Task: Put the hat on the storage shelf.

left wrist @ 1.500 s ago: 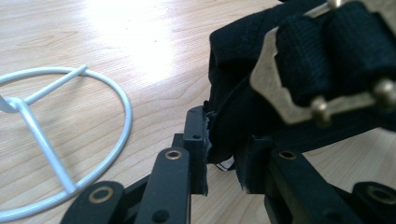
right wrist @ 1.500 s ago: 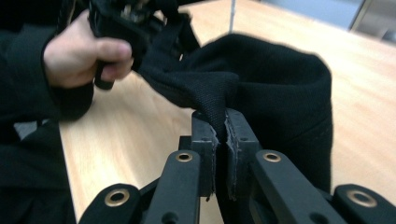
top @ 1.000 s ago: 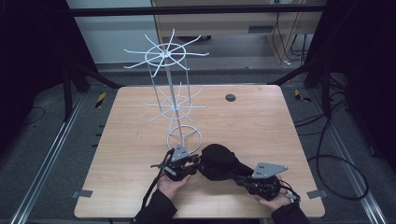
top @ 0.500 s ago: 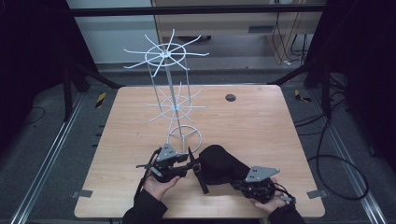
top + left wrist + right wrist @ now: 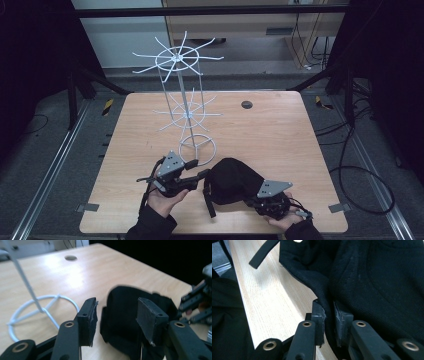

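Observation:
A black cap lies near the table's front edge, its strap trailing toward the front. My left gripper hovers just left of the cap. Its jaws have just been opening and stand apart, and no pad touches the cap behind them. My left gripper is open. My right gripper sits at the cap's right front. Its pads pinch the cap's fabric edge. My right gripper has eased open slightly, with the cloth still between its pads.
A tall white wire rack with spoked tiers stands behind the cap, and its ring base is close to my left gripper. The ring shows left of the left jaw. A dark round hole sits at the table's far side. The front table edge is close.
My left gripper has risen and drawn a little left of the cap, with its jaws wider apart. The strap now lies out toward the front. The right hand has barely moved.

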A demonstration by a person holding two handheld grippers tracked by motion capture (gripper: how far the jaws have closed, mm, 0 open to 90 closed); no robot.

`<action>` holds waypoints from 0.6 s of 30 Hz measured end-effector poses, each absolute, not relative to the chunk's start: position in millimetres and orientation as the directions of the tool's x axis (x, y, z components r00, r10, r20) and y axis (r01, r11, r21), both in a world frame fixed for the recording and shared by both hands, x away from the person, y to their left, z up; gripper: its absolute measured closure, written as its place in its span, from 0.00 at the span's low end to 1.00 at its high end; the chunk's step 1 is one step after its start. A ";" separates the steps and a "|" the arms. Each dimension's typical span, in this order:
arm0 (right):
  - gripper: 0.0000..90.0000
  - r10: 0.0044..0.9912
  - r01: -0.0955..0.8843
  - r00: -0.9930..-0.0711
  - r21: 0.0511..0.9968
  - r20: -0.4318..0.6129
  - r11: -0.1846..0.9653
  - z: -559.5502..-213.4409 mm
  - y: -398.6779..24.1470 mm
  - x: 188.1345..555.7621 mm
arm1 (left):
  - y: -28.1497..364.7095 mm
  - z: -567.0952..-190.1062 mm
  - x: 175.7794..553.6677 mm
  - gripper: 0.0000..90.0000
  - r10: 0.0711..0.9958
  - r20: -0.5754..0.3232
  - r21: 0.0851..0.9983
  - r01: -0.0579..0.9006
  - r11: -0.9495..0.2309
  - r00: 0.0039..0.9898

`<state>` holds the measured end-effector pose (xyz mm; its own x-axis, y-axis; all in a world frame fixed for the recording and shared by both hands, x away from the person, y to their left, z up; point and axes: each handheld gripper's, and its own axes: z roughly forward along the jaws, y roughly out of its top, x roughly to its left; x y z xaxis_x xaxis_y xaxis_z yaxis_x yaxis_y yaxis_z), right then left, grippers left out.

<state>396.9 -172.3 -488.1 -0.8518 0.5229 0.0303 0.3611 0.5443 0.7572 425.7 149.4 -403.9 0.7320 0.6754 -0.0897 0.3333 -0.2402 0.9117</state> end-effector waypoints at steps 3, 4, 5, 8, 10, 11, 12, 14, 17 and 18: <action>0.86 0.527 0.371 -0.849 0.752 0.038 0.544 -488.5 -171.5 396.1 | 160.2 -391.5 424.5 0.55 0.699 -0.074 0.923 0.314 -0.222 0.711; 0.84 0.525 0.369 -0.850 0.751 0.035 0.548 -489.4 -170.7 396.4 | 163.2 -389.4 423.9 0.56 0.702 -0.075 0.924 0.315 -0.219 0.708; 0.81 0.530 0.373 -0.848 0.744 0.031 0.554 -490.1 -169.8 396.6 | 164.6 -388.9 423.1 0.55 0.702 -0.076 0.922 0.317 -0.221 0.708; 0.77 0.533 0.379 -0.846 0.743 0.036 0.552 -489.8 -169.5 396.3 | 163.4 -397.0 419.6 0.56 0.701 -0.053 0.907 0.328 -0.263 0.711; 0.73 0.536 0.382 -0.842 0.760 0.053 0.526 -487.1 -171.4 394.9 | 162.7 -405.4 418.5 0.56 0.705 -0.053 0.898 0.343 -0.277 0.707; 0.66 0.541 0.385 -0.839 0.766 0.059 0.515 -485.9 -172.9 393.8 | 163.7 -409.0 418.8 0.57 0.707 -0.053 0.894 0.350 -0.281 0.705; 0.63 0.549 0.392 -0.833 0.769 0.064 0.505 -484.8 -174.3 392.5 | 165.2 -412.2 419.4 0.57 0.712 -0.057 0.890 0.359 -0.281 0.700; 0.55 0.560 0.394 -0.826 0.778 0.066 0.489 -483.3 -178.3 388.7 | 170.3 -418.3 421.3 0.56 0.721 -0.070 0.883 0.379 -0.277 0.690; 0.51 0.577 0.392 -0.811 0.818 0.090 0.422 -477.5 -187.2 383.7 | 177.6 -424.9 421.6 0.56 0.734 -0.070 0.875 0.395 -0.281 0.676; 0.52 0.585 0.382 -0.806 0.833 0.087 0.401 -474.1 -190.5 382.1 | 179.6 -426.2 421.5 0.56 0.736 -0.066 0.875 0.394 -0.282 0.674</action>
